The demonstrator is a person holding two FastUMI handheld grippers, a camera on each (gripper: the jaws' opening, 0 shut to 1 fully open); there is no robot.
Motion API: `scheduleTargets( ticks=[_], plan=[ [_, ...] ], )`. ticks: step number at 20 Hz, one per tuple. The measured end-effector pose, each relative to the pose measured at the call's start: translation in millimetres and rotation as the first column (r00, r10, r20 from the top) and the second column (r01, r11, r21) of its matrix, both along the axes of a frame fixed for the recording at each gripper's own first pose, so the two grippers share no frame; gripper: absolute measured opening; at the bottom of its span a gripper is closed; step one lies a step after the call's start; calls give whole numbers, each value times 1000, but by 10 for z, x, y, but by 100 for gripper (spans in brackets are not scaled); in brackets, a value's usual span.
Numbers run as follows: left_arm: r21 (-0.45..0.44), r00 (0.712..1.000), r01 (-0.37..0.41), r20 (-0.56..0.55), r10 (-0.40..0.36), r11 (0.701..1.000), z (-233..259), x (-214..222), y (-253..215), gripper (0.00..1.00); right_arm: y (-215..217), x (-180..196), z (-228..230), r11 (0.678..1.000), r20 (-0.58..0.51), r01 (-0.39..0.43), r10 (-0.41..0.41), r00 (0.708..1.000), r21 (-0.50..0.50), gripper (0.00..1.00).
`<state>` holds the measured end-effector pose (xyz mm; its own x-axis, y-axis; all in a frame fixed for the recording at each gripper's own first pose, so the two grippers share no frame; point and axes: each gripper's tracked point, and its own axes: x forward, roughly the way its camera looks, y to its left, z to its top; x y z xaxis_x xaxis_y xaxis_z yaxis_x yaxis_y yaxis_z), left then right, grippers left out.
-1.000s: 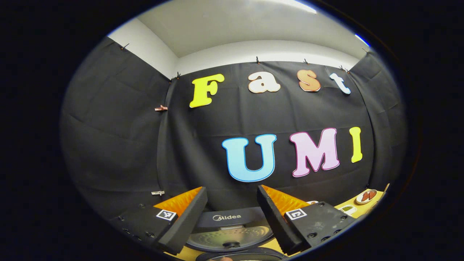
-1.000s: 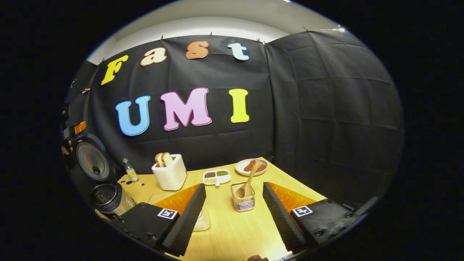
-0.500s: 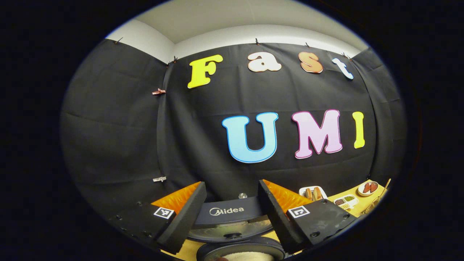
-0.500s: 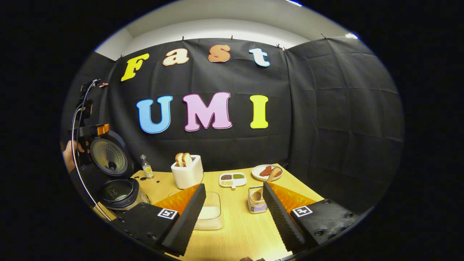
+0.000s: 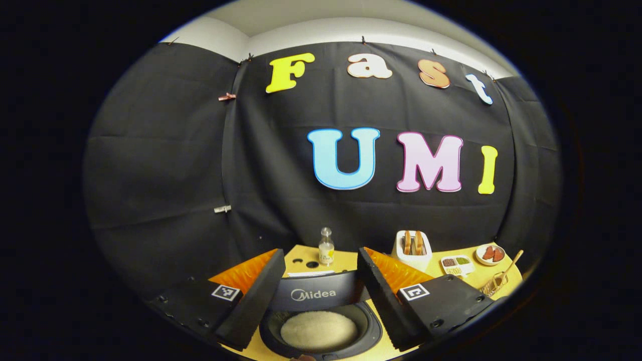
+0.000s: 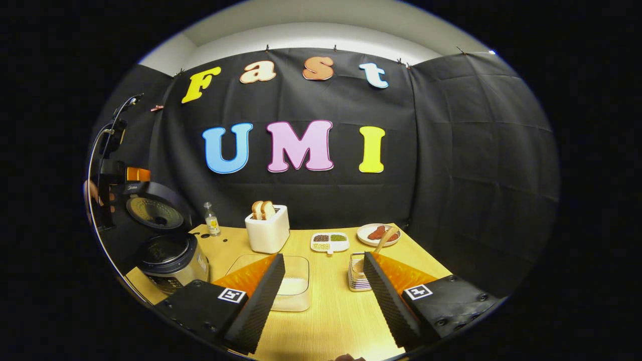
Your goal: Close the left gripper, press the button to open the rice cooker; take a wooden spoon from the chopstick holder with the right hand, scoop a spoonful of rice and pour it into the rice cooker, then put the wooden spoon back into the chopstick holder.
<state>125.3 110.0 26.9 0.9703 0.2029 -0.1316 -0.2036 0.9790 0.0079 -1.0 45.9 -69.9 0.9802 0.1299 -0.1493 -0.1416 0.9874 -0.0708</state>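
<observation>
Black cloth walls close in a pale wooden surface (image 6: 326, 311) crowded with kitchen things.

In the left gripper view, the left claw (image 5: 318, 293) is spread wide with nothing between its fingers. It hangs above the rice cooker (image 5: 321, 321), whose lid is up; the pot of white rice sits directly below and between the fingers. A small bottle (image 5: 326, 246) stands beyond it.

In the right gripper view, from left to right: the cooker (image 6: 173, 258) sits at the far left edge with its lid (image 6: 153, 210) raised, then a toaster (image 6: 268, 228) with bread, then a clear tub of rice (image 6: 293, 288) just beside the right claw's left finger. The right claw (image 6: 323, 296) is also wide open and holds nothing. The chopstick holder (image 6: 357, 273), with the wooden spoon (image 6: 383, 240) leaning out of it, stands just ahead, close against the right finger's inner side, partly hidden by it.
</observation>
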Motion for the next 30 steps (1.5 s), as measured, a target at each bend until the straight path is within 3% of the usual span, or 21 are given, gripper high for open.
scheduleTargets(
  ticks=[6,10,13,17,19,25,30],
  plan=[
    [-80,989,26,-141,-37,996,-957,-372,-225,100,-18,-168,-163,1000,-40,-26,26,999,-4,99],
    [-25,986,39,-162,-42,999,-1323,-454,-260,98,-87,-222,-202,1000,-61,-24,23,998,-8,99],
    [-38,983,31,-182,-37,999,-1541,-465,-262,98,-108,-268,-223,1000,-74,-14,14,997,-4,99],
    [10,983,51,-175,-49,999,-1559,-485,-268,98,-152,-316,-270,1000,-83,15,-14,996,2,99],
    [-30,979,52,-198,-57,998,-1642,-471,-264,99,-185,-350,-328,1000,-97,31,-31,995,4,99],
    [1,982,89,-167,-87,996,-1600,-470,-319,98,-304,-355,-405,997,-108,82,-80,991,14,99],
    [-9,987,157,-19,-157,988,-950,-542,-495,97,-255,-108,-124,997,-37,76,-75,997,27,99]
  ],
)
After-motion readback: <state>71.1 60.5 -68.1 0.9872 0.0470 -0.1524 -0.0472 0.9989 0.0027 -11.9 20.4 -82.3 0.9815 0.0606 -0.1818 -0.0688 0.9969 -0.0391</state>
